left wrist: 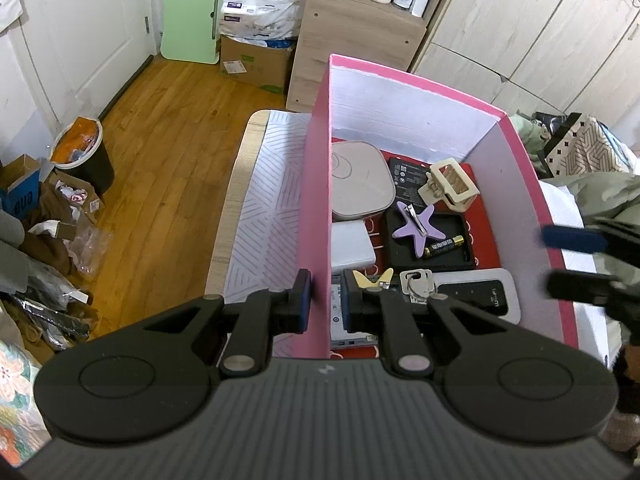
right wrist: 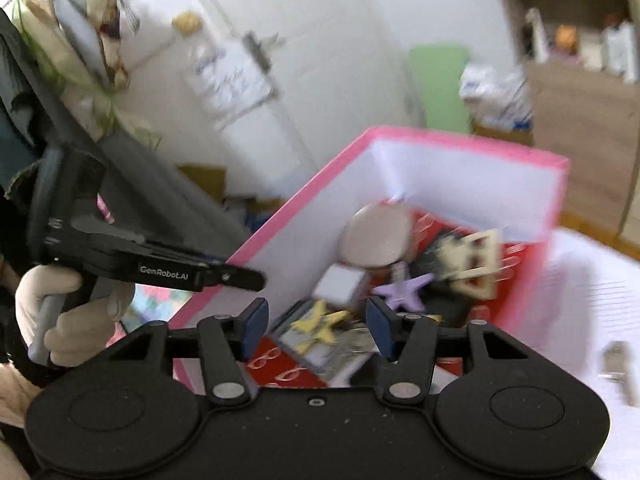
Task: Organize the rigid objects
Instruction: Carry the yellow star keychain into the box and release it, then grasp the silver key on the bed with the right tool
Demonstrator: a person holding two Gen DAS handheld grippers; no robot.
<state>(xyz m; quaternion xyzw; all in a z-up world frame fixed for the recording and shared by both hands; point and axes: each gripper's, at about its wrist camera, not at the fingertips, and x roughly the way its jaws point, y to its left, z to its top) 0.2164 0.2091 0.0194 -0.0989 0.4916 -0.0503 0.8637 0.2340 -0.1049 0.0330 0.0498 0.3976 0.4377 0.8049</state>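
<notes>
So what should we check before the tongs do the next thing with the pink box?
1. Left tongs clamped on the pink box wall: ok, one pad on each side.
2. Right tongs open and empty: ok, nothing between the pads.
3. Room in the box: not ok, the bottom is crowded with the purple star clip, battery, cream claw clip and keys.
4. Anything left outside: not ok, a small silvery thing lies on the white cover.
5. What that thing is: cannot tell, the right view is blurred.
</notes>
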